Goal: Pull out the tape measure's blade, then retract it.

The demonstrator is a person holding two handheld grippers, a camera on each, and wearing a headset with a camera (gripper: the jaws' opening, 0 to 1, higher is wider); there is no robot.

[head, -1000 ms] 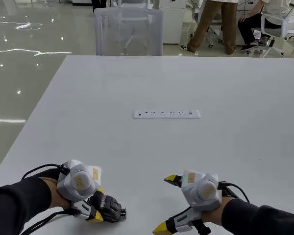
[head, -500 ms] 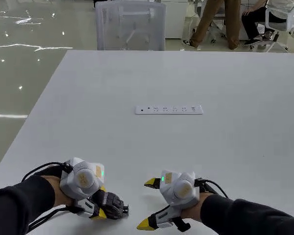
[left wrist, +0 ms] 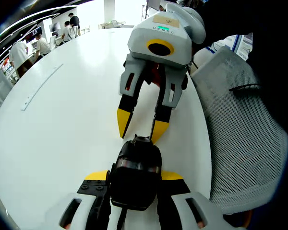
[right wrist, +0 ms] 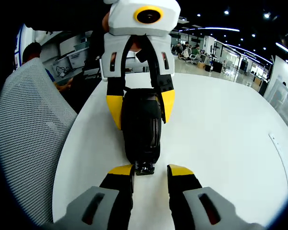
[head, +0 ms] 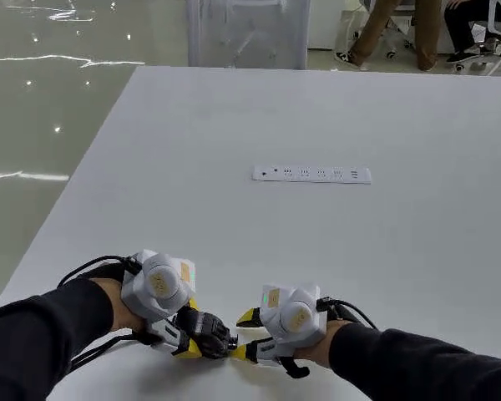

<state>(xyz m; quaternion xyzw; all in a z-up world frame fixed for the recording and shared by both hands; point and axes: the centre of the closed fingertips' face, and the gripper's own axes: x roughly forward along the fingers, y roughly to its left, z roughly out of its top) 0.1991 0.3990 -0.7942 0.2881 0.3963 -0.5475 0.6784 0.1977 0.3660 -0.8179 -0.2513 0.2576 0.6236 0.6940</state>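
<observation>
Tape measure [right wrist: 140, 127]: black case, low at the near edge of the white surface [head: 317, 234], apparently resting on it, held across its sides by the left gripper [head: 189, 330]. Left fingers [left wrist: 97, 175] clenched on the case. Right gripper [head: 244, 334] faces it head-on, fingers [right wrist: 121, 170] released, one to either side of the end hook [right wrist: 144, 167] at the case mouth (not gripping it). Blade looks fully wound in; pull-out not yet begun, by my reading. Power strip [head: 311, 174] lies well apart, mid-surface.

Risks from here:
- Hook is small; if the right fingers close slightly off it, they pinch nothing or nip the case.
- An off-axis pull could twist the case in the left grasp.
- Letting go of a drawn blade abruptly could whip it back.
</observation>
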